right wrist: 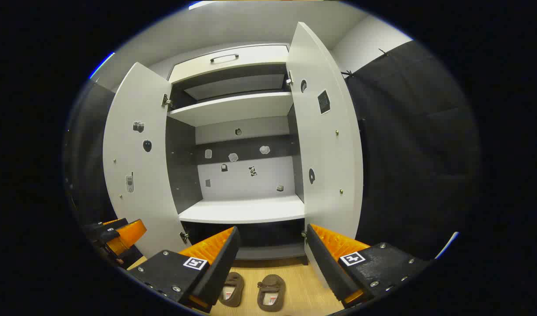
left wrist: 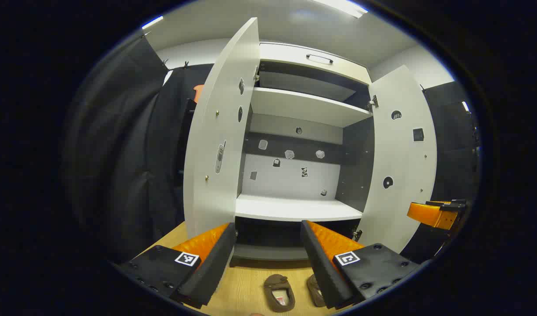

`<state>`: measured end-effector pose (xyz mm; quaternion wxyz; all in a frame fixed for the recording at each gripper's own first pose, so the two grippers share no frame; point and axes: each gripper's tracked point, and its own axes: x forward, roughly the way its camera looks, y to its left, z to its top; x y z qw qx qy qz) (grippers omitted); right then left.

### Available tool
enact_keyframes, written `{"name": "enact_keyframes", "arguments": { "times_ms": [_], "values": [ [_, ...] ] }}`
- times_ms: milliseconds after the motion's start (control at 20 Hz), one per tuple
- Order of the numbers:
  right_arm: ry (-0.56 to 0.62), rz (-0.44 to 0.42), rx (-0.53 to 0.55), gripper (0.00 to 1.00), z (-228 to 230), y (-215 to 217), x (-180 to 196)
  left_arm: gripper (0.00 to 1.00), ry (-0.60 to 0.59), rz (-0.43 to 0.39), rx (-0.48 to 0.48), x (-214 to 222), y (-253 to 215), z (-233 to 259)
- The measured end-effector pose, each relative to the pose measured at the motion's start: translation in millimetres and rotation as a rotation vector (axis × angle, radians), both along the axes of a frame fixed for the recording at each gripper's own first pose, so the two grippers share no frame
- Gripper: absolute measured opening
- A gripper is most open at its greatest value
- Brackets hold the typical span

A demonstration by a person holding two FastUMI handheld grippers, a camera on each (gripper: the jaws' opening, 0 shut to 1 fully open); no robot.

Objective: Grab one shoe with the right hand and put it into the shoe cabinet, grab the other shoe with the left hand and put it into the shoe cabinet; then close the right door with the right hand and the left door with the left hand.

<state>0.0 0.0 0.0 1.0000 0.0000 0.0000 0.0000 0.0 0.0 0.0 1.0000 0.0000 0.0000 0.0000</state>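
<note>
Both grippers' fingers (left wrist: 216, 259) (right wrist: 327, 259) gape empty before the open cabinet (right wrist: 242, 210) (shoes (right wrist: 270, 292) on floor).

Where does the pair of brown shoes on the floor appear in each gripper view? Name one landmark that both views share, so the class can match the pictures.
Left gripper view: the brown shoes lie at the bottom centre, one partly behind the left gripper's finger.
Right gripper view: the shoes lie side by side at the bottom centre, between the right gripper's fingers.
Shared landmark: the open shoe cabinet's white lower shelf, above the shoes.
</note>
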Motion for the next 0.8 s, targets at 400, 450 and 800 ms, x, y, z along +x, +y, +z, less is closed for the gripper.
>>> {"name": "enact_keyframes", "arguments": {
  "times_ms": [400,450,800],
  "values": [
    [0.030,0.006,0.006,0.94,-12.0,3.4,7.1,0.96,0.002,-0.010,-0.006,0.7,-3.6,-0.7],
    [0.033,0.004,0.005,0.94,-13.2,3.3,7.8,0.96,0.002,-0.007,-0.002,0.7,-2.1,-0.8],
    [0.068,-0.002,0.003,0.94,-29.2,4.1,12.9,0.96,0.008,-0.001,0.026,0.9,-0.2,-4.7]
  ]
}}
